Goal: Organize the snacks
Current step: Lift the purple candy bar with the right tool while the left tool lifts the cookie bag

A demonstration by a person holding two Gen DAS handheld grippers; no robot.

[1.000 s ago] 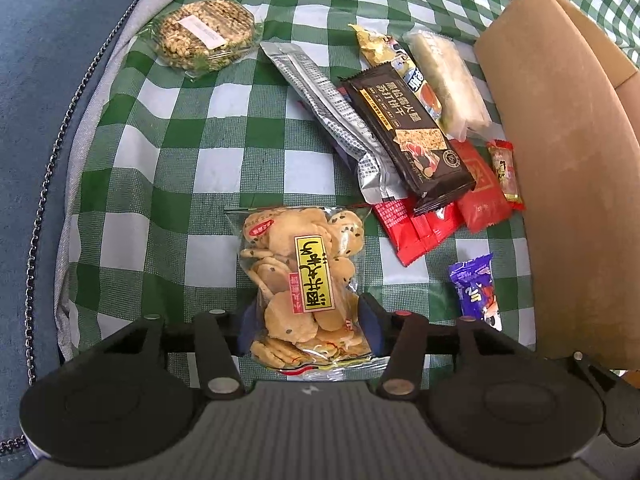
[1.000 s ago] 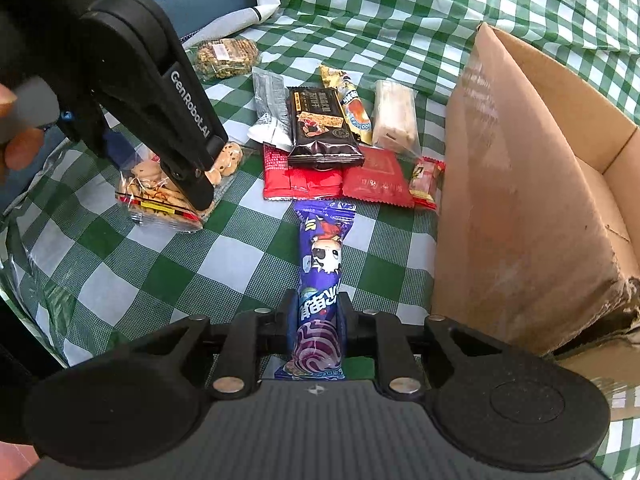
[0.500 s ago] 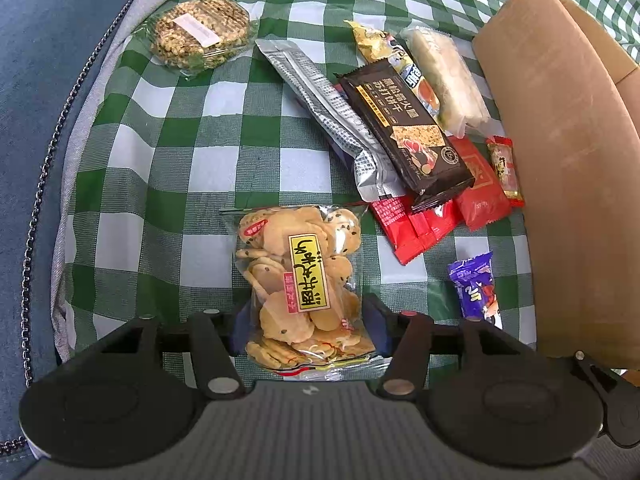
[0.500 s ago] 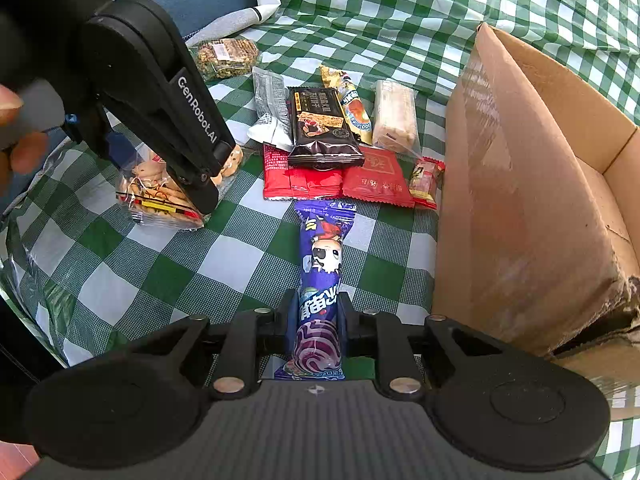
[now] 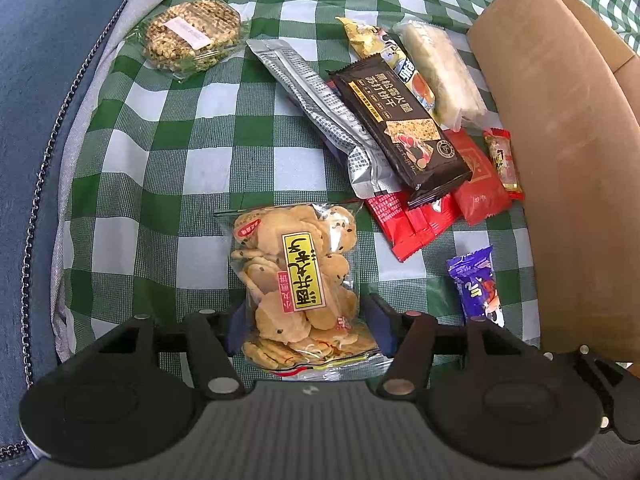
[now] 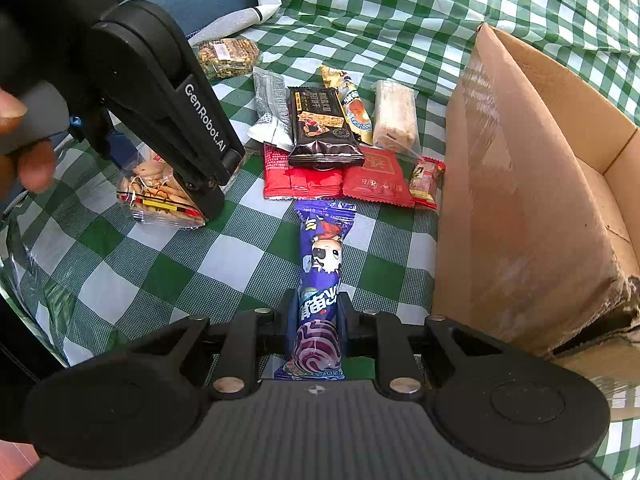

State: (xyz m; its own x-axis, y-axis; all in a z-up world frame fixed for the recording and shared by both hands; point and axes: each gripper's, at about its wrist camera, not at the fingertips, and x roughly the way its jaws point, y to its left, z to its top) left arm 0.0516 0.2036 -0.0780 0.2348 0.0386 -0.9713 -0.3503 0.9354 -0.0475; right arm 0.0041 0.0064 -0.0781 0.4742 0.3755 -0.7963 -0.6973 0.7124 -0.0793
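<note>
My left gripper is shut on a clear bag of round crackers with a yellow label, on the green checked cloth. The bag also shows in the right wrist view under the left gripper's body. My right gripper is shut on a purple snack bar, which lies lengthwise on the cloth; its far end shows in the left wrist view. An open cardboard box stands just right of the bar, and shows in the left wrist view.
A pile of snacks lies beyond: a black cracker pack, silver pouch, red packets, a pale bar, a small red candy. A round grain cake lies far left. Blue fabric borders the cloth's left edge.
The left gripper with the cracker bag has shifted slightly. The right gripper and purple bar have not moved.
</note>
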